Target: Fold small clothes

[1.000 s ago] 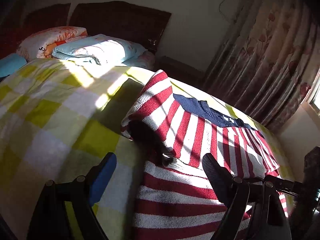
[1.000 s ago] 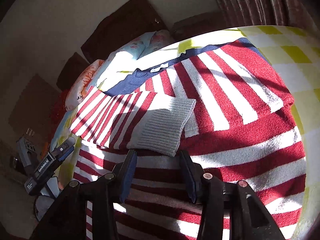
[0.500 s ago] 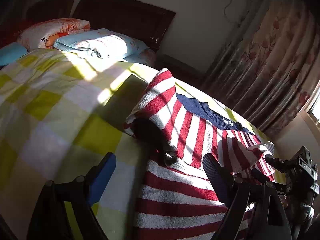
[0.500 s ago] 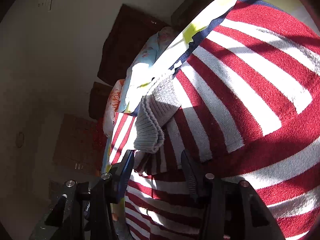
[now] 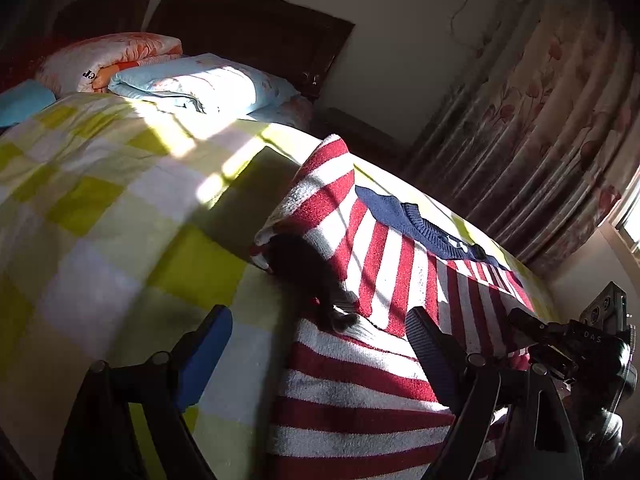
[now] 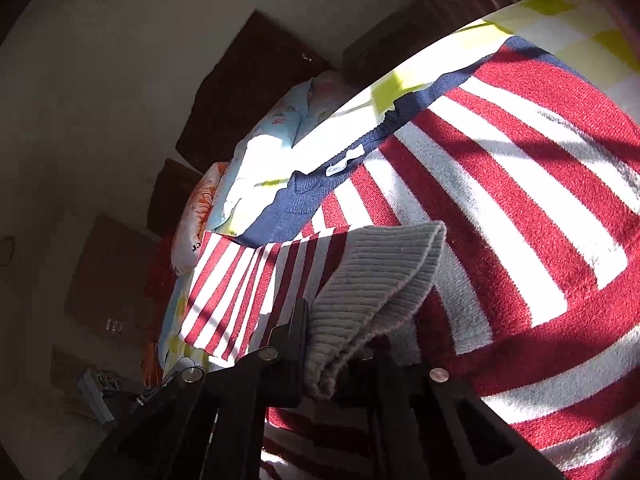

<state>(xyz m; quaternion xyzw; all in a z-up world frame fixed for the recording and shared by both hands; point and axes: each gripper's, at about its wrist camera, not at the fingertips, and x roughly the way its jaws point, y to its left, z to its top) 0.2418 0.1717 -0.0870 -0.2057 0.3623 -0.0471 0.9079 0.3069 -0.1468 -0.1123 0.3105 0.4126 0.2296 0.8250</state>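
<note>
A red-and-white striped sweater (image 5: 372,256) with a navy collar (image 5: 416,224) lies on the checked bedspread (image 5: 100,208). My left gripper (image 5: 320,340) is open and empty, low over the sweater's left edge, near the folded-in left sleeve. In the right wrist view the sweater's body (image 6: 520,208) fills the right side. My right gripper (image 6: 340,344) is shut on the grey ribbed cuff (image 6: 380,276) of the right sleeve and holds the striped sleeve (image 6: 248,288) raised over the body. The right gripper also shows at the right edge of the left wrist view (image 5: 532,332).
Pillows and a folded light-blue quilt (image 5: 200,84) lie at the head of the bed before a dark headboard (image 5: 248,32). Flowered curtains (image 5: 552,128) hang at the right. The bed's edge runs just behind the sweater's right side.
My right gripper has closed on the grey cuff and lifted the sleeve. The left gripper has tilted slightly, staying open.
</note>
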